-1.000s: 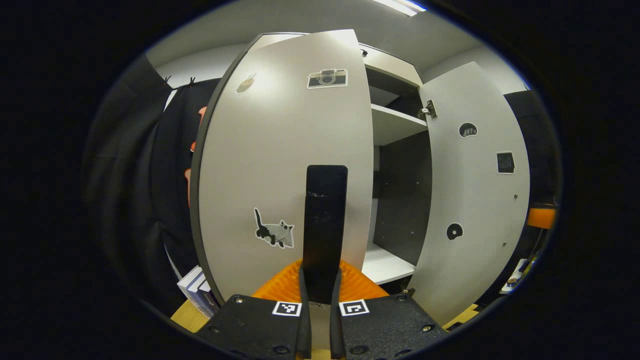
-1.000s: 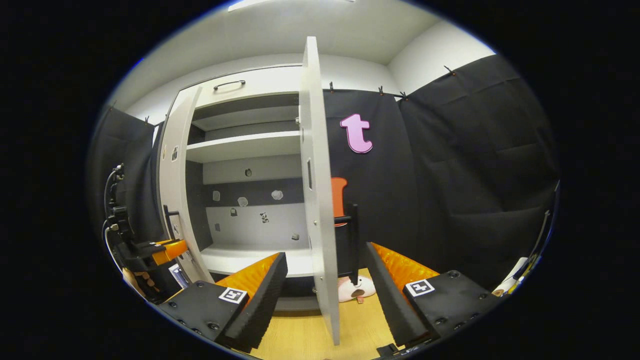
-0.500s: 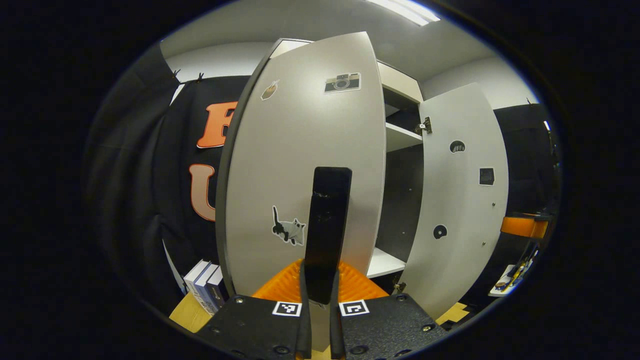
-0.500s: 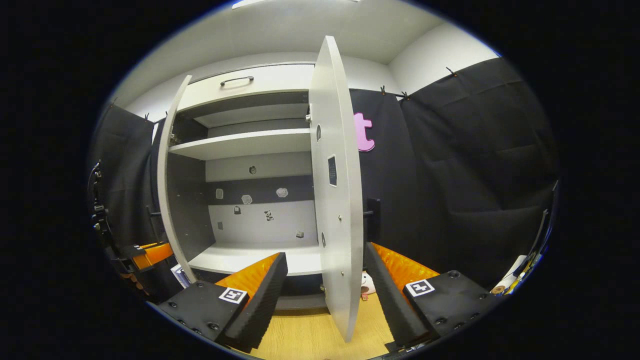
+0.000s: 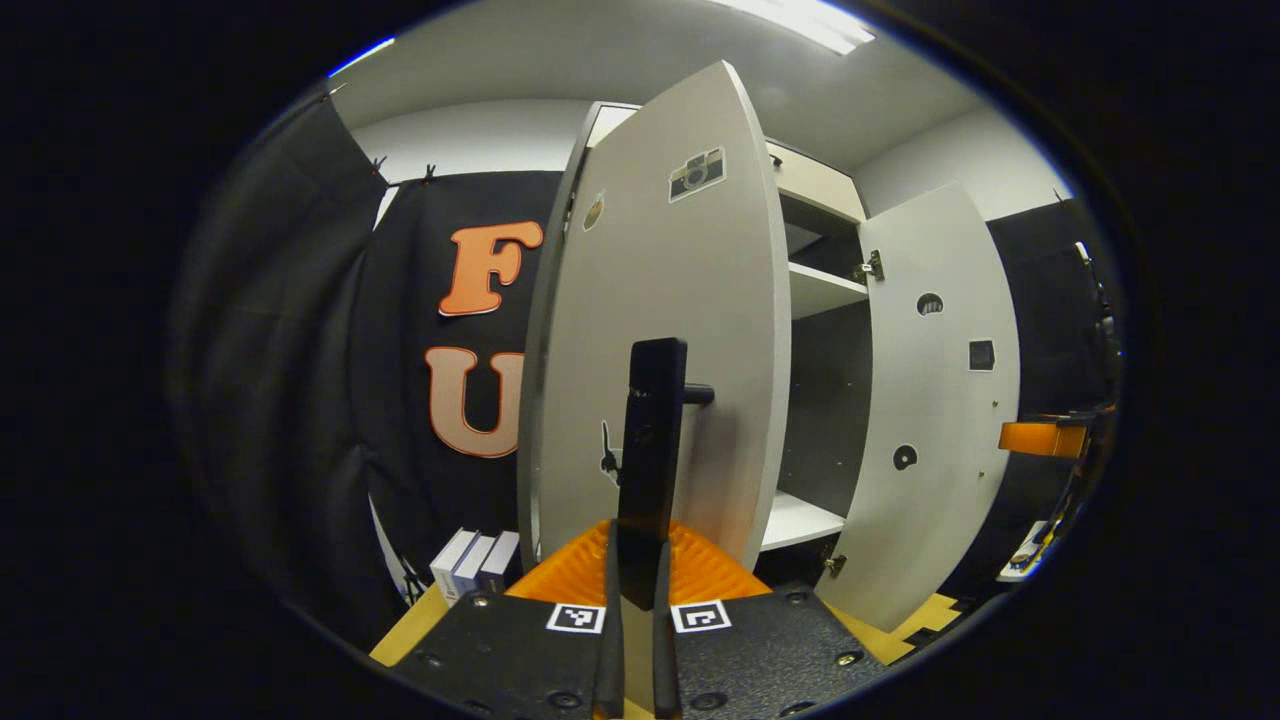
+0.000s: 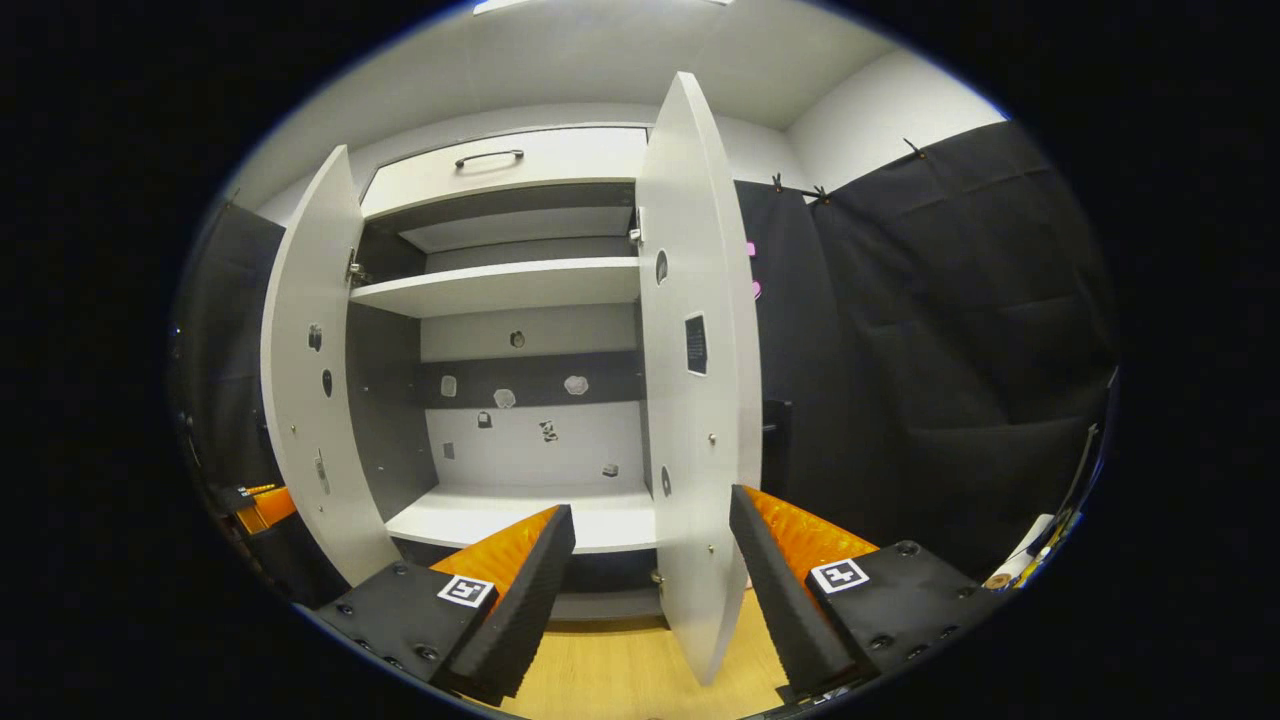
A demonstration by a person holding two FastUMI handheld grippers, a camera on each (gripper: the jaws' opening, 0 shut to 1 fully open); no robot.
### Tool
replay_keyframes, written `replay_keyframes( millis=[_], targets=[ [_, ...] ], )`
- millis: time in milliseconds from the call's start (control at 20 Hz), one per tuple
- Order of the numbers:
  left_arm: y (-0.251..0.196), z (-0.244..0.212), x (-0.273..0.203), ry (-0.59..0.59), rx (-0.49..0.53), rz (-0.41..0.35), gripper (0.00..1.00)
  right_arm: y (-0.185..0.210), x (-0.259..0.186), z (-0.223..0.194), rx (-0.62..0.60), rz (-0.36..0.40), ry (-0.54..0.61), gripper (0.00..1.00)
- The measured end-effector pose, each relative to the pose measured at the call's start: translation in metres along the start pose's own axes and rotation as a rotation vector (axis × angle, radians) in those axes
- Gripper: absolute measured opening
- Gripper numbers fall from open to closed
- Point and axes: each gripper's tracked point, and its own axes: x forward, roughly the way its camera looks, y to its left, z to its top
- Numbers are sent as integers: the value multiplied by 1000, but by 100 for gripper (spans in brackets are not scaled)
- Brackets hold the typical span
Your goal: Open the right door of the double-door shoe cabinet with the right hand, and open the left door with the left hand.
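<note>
Left door (image 5: 660, 330): swung open, at 12 o'clock of the left tongs (image 5: 636, 560), which are clenched on its dark handle (image 5: 652, 450).
Right door (image 6: 700, 400): open, edge-on between the released right tongs (image 6: 640, 560), untouched.
Hidden: cat sticker (image 5: 607, 458) mostly behind handle.
Writing: stickers too small to read.

left door (image 5: 660, 330): swung further open, outer face now near edge-on in left gripper view
right door (image 6: 700, 380): opened wider, inner face showing more
left tool (image 5: 632, 640): went outward with door handle (image 5: 652, 450)
</note>
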Motion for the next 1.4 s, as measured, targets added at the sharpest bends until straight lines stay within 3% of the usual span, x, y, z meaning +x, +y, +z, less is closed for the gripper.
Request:
replay_keyframes(
  millis=[650,1000,1200,1400],
  targets=[
    [48,2,-14,4,35,141,1,7,-17,-6,-31,27,1,99],
    [69,2,-29,5,36,220,1,7,-25,-5,-33,35,-4,99],
    [67,-7,-42,44,-16,219,0,8,-28,-7,-34,39,4,99],
    [73,1,-59,46,11,259,0,1,-29,-7,-43,28,16,99]
  ],
)
